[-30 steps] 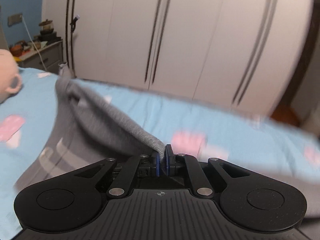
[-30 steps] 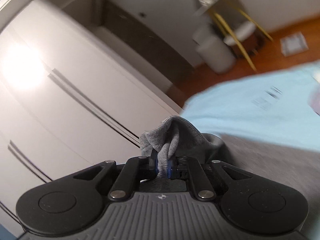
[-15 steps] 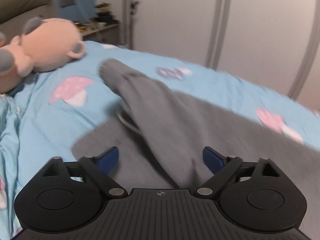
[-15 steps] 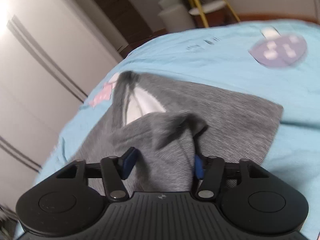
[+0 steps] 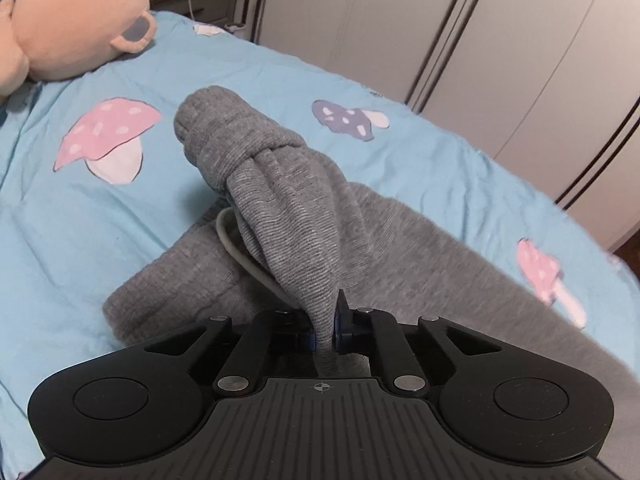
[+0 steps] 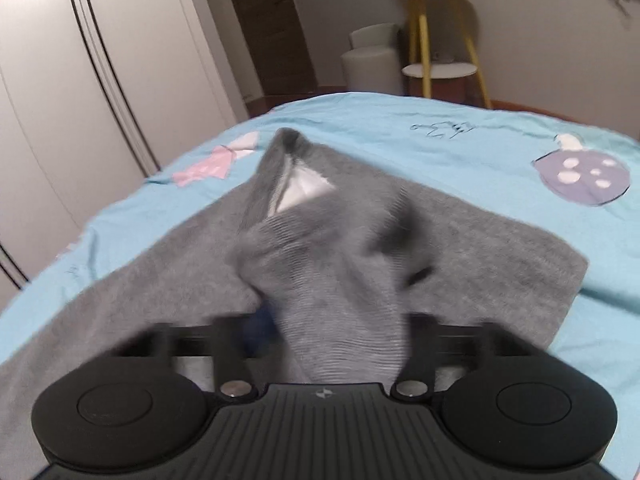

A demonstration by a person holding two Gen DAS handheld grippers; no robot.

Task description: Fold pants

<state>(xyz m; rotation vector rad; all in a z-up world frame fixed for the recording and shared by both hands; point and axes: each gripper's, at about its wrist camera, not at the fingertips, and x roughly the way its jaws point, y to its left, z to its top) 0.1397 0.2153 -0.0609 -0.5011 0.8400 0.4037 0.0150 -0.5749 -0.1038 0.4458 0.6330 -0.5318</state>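
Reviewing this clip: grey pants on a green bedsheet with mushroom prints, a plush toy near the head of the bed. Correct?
Not quite. The bedsheet is light blue, not green, as the left wrist view shows. The grey pants, mushroom prints and plush toy are as stated.

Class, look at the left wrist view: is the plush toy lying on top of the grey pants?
No. The plush toy rests on the blue bedsheet at the far upper left, well apart from the grey pants.
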